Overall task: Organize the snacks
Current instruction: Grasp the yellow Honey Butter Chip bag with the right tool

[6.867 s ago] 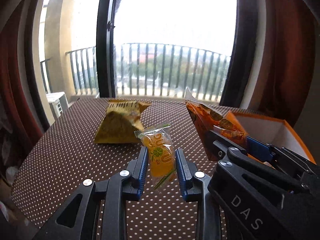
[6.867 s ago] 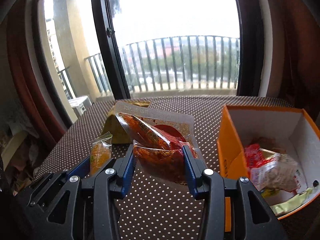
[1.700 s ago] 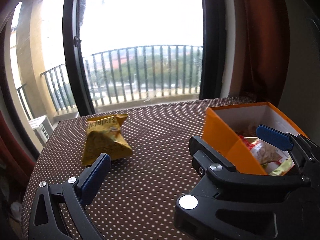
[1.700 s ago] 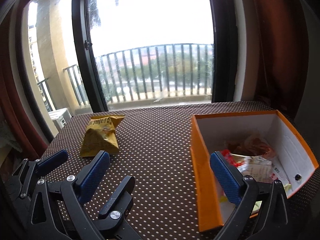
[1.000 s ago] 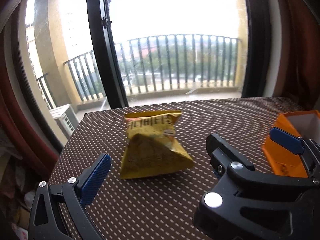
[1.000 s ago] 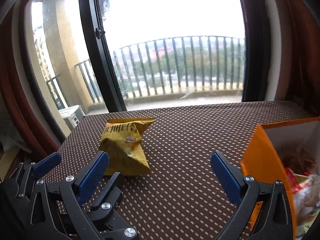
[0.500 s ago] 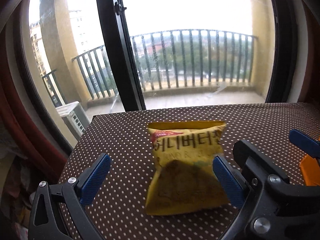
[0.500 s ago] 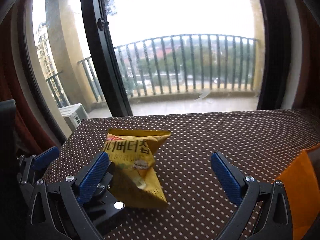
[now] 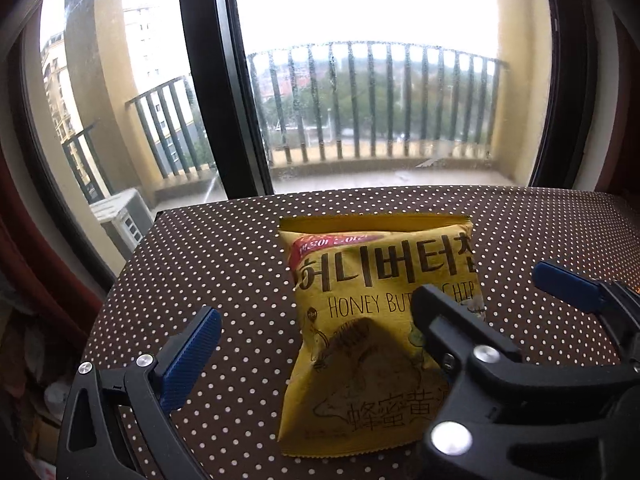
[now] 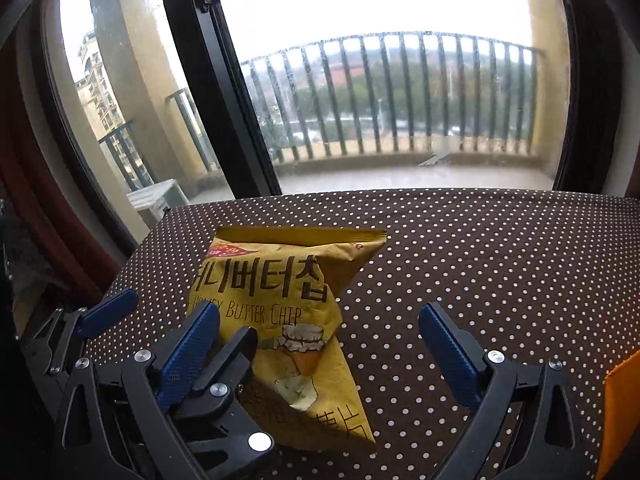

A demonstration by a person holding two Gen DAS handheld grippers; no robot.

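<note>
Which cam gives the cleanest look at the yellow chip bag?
Left wrist: the yellow foil chip bag sits nearly centred and face-on, though the right tongs cover its lower right corner. Right wrist shows the bag skewed, with the left tongs covering its lower left.

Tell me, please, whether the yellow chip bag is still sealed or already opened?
Sealed, as far as visible: the chip bag looks puffed and its top seam runs unbroken. It rests on the dotted table, ungripped.

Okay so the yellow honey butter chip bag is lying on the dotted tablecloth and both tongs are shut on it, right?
Not quite. The yellow honey butter chip bag does lie on the dotted tablecloth, but both tongs are open. The right wrist view shows the right tongs spread wide, gripping nothing; the left tongs are spread too.
</note>
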